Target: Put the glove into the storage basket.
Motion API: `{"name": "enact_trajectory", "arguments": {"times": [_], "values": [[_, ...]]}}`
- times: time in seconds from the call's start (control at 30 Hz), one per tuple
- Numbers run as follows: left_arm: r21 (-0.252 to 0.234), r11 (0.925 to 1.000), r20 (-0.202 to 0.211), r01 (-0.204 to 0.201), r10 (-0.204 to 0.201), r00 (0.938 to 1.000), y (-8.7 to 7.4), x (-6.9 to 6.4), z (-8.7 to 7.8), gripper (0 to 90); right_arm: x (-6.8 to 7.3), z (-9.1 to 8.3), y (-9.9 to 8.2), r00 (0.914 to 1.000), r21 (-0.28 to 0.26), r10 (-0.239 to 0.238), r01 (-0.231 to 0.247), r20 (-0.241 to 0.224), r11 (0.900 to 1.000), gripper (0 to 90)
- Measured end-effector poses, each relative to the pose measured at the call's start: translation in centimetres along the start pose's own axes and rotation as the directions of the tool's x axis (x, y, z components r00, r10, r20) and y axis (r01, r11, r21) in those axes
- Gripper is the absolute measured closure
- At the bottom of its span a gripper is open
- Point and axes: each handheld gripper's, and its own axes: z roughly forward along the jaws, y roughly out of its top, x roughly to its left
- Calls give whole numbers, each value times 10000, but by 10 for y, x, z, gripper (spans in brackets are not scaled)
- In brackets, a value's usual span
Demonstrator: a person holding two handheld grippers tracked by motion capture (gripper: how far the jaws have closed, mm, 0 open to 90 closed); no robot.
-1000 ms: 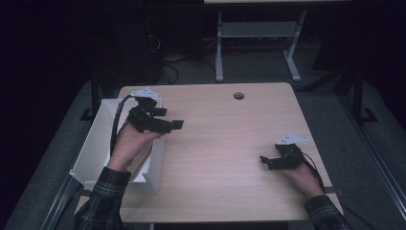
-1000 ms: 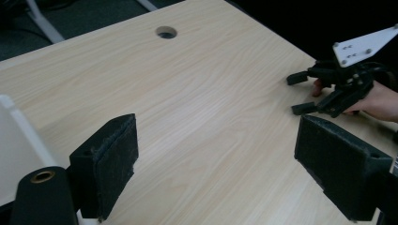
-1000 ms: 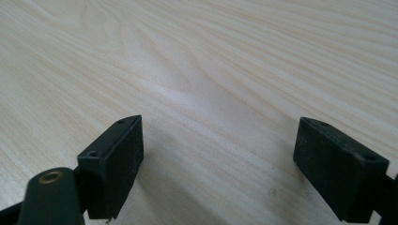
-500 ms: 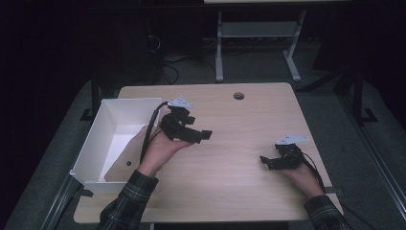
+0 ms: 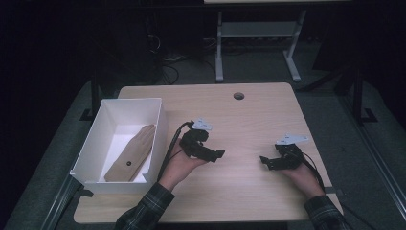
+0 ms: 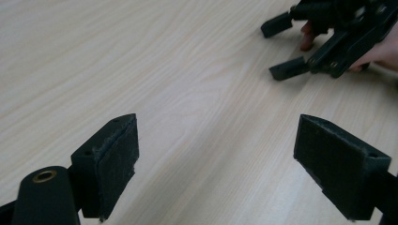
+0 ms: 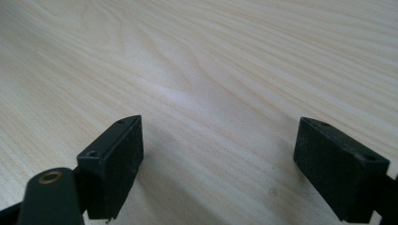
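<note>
Bare table [image 5: 249, 120] lies open between the left gripper [image 5: 218, 154] and right gripper [image 5: 264, 161]; the white box [image 5: 160, 125] (tall-walled) blocks passage at the left edge.

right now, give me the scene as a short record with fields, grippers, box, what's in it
left gripper: open, nothing between its jaws, over bare table right of the box
right gripper: open, empty, low over the table near its right edge
white box: at the table's left edge, open top
tan glove: lying flat inside the box, fingers pointing away from the person
table: light wood, round hole near the far edge
</note>
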Motion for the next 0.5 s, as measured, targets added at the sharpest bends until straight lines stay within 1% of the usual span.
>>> {"name": "enact_trajectory", "arguments": {"times": [0.03, 0.27, 0.4, 0.43, 0.5], "values": [[1, 10000, 60, 18, -18, 10000, -3, 0, 4, 138, 0, 0, 0, 10000, 1, 0, 0, 2, 10000, 160], [-203, 9998, 119, -24, 26, 9999, -19, 1, 17, 138, 0, 0, 0, 10000, 1, -1, 1, -10, 10000, 159], [-80, 9997, 194, -221, 223, 9996, -27, 2, 25, 138, 0, 0, 0, 10000, 0, -4, 4, -10, 10000, 160], [-89, 9998, 218, -169, 171, 9996, -28, 1, 28, 137, 0, 0, 0, 10000, -4, 1, -1, -7, 10000, 159], [-1, 9994, 179, -357, 357, 9992, -31, 1, 30, 138, 0, 0, 0, 10000, -2, -3, 3, -9, 10000, 159]]}}
